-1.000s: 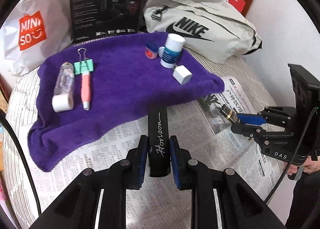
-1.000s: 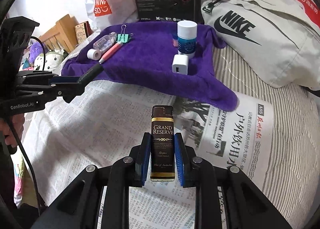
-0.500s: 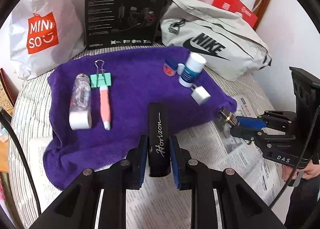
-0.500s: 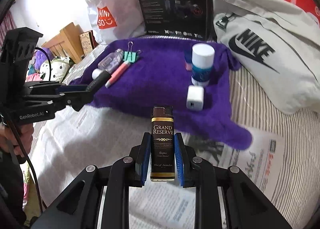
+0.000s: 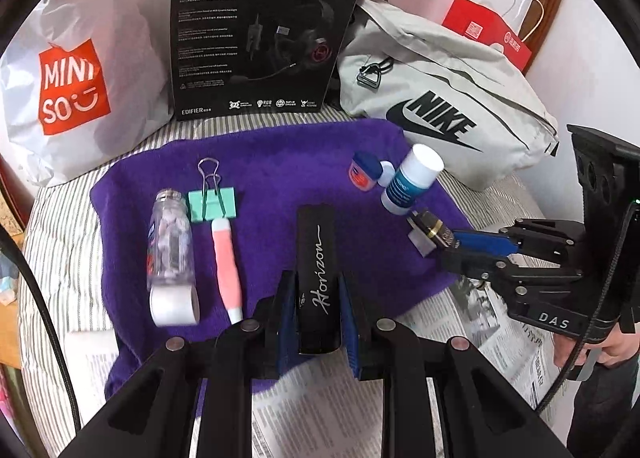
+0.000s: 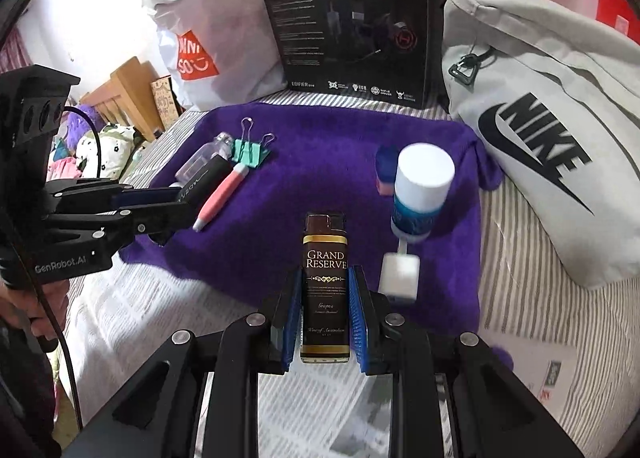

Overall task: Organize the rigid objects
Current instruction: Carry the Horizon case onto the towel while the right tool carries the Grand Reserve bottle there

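The left gripper (image 5: 316,294) is clamped on a black lighter (image 5: 316,278) lettered "Horizon", its blue pads pressed to the lighter's two long sides, and it holds the lighter above the near edge of the purple towel (image 5: 280,162). The right gripper (image 6: 324,310) is likewise closed on a dark brown lighter (image 6: 325,286) labelled "Grand Reserve", gripped upright by its lower half, also over the towel's near edge. On the towel, to the left of the black lighter, lie a pink pen-shaped tool (image 5: 226,262), a clear bottle with a white cap (image 5: 170,254) and, at the far end of both, a mint green binder clip (image 5: 212,200); the pink tool and the bottle lie side by side, pointing away from the towel's near edge. Toward the towel's right side stands a white-capped blue tube (image 5: 412,180), with a small blue and red jar (image 5: 365,172) just beside it on the far side and a white cube charger (image 6: 400,276) on the near side, close to the brown lighter. The towel is spread over newspaper (image 5: 320,406) on a striped bed cover (image 6: 532,258). Behind the towel stands a black headset box (image 5: 260,30), flanked by a white Miniso bag (image 5: 76,70) at the towel's left and a grey Nike bag (image 5: 440,98) at its right. A hand (image 5: 612,350) grips the right gripper's handle off the towel's right corner.
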Demonstrator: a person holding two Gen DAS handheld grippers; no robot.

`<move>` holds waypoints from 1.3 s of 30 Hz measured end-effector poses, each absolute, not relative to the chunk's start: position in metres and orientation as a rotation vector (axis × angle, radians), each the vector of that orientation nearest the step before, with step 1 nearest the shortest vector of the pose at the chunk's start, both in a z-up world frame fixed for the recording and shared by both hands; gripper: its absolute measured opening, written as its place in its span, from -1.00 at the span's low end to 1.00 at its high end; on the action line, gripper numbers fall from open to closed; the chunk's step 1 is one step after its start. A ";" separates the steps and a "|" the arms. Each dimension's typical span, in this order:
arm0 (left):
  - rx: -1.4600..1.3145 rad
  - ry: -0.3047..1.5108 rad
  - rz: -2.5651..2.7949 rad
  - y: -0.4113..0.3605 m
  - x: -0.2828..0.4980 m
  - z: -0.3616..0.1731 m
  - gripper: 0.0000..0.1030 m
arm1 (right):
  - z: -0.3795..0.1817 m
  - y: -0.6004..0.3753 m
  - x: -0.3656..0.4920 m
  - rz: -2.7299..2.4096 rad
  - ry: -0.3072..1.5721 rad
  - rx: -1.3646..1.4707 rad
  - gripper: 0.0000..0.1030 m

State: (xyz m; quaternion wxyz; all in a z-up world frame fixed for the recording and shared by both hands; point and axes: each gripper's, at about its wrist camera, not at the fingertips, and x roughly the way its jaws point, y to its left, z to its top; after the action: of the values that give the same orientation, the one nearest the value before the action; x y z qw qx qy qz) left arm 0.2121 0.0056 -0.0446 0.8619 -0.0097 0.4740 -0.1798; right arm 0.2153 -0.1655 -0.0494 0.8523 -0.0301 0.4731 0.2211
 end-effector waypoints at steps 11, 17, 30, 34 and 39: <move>-0.008 1.033 -0.351 0.006 0.253 -0.065 -0.59 | -0.073 -0.152 0.248 0.455 1.030 -0.082 -0.54; -0.008 1.060 -0.344 0.010 0.271 -0.080 -0.59 | -0.085 -0.141 0.259 0.447 1.047 -0.120 -0.54; 0.030 1.112 -0.328 0.009 0.290 -0.105 -0.59 | -0.094 -0.130 0.268 0.457 1.053 -0.190 -0.54; 0.046 1.115 -0.328 0.005 0.293 -0.103 -0.59 | -0.095 -0.129 0.267 0.466 1.050 -0.198 -0.54; 0.057 1.114 -0.324 0.003 0.293 -0.102 -0.58 | -0.096 -0.131 0.266 0.500 1.044 -0.211 -0.53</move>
State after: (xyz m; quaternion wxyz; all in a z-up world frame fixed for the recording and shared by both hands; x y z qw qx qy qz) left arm 0.2928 0.0029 -0.1022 0.8362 0.0271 0.5260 -0.1529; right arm 0.2662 -0.1307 -0.0956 0.8320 -0.0994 0.4923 0.2357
